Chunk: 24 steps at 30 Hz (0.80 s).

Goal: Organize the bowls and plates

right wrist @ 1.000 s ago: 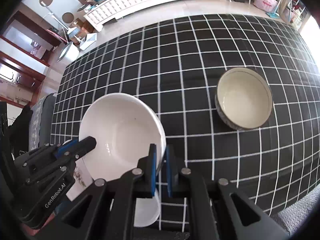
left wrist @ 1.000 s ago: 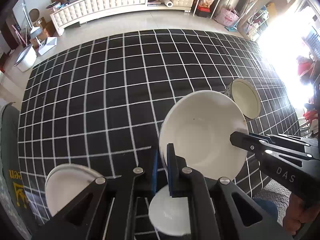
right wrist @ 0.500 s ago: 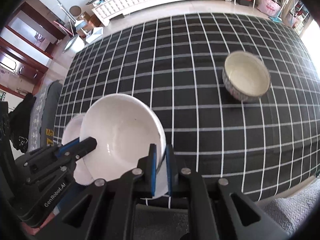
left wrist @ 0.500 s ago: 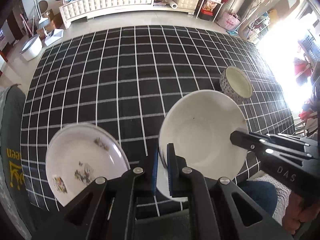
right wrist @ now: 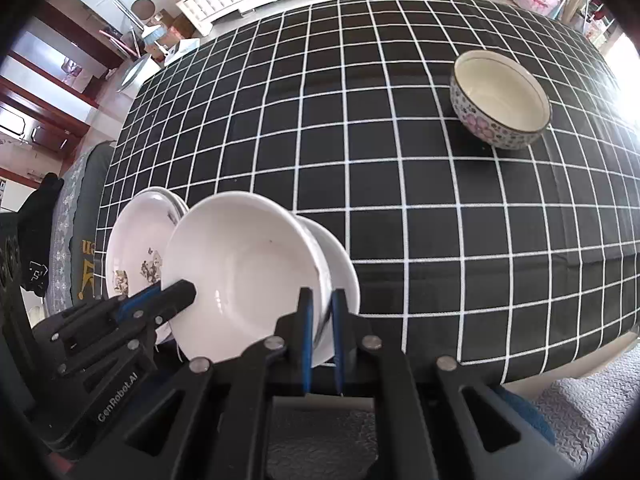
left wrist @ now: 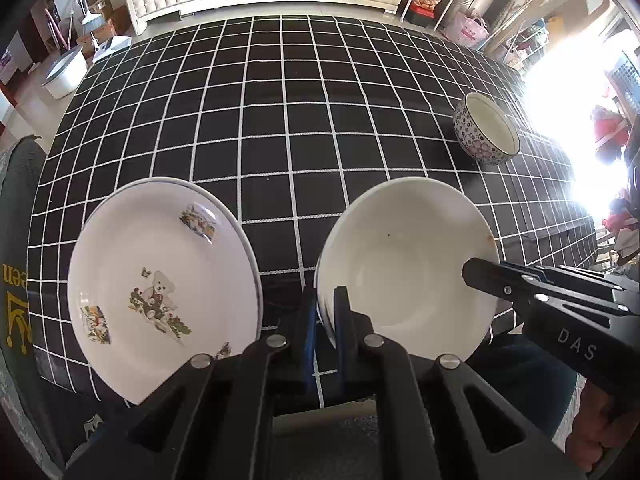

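A plain white bowl [left wrist: 404, 272] hangs just above the near part of the table, held from both sides. My left gripper [left wrist: 324, 300] is shut on its left rim. My right gripper [right wrist: 320, 304] is shut on the opposite rim and reaches in from the right in the left wrist view [left wrist: 480, 276]. In the right wrist view a second white edge shows under the bowl [right wrist: 248, 268]; I cannot tell whether that is a separate dish. To the bowl's left, a teddy-bear plate [left wrist: 160, 280] lies on top of another plate. A flower-patterned bowl [right wrist: 500, 100] stands far right.
The table wears a black cloth with a white grid [left wrist: 280, 120], and its near edge runs just under the grippers. A dark chair back [right wrist: 76, 216] stands at the table's left end. A person's hand [left wrist: 600, 432] holds the right gripper. A white cabinet stands beyond the table.
Both grippers carried the white bowl toward the table's near edge and slightly down. The teddy-bear plate came fully into view on the left, and the patterned bowl now lies farther off.
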Available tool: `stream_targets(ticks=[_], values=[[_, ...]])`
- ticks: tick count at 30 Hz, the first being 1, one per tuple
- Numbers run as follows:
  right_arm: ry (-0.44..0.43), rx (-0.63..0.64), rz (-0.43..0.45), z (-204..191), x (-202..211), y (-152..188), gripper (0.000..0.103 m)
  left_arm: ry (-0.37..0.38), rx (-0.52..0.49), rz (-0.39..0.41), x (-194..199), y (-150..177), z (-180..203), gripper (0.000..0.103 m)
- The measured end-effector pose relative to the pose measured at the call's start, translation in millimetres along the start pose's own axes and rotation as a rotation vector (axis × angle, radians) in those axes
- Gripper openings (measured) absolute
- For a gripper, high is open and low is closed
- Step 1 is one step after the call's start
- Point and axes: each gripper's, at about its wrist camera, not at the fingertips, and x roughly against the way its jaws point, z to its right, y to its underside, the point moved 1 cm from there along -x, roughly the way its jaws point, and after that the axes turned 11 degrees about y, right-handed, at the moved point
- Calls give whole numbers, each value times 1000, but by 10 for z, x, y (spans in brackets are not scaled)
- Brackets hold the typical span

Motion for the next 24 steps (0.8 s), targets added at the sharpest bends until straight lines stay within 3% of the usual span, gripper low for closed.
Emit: stream_targets(ticks=[24], values=[[1,-19,-56,80,-238,36,12,-2,7,-49,-323,-27,-6,7]])
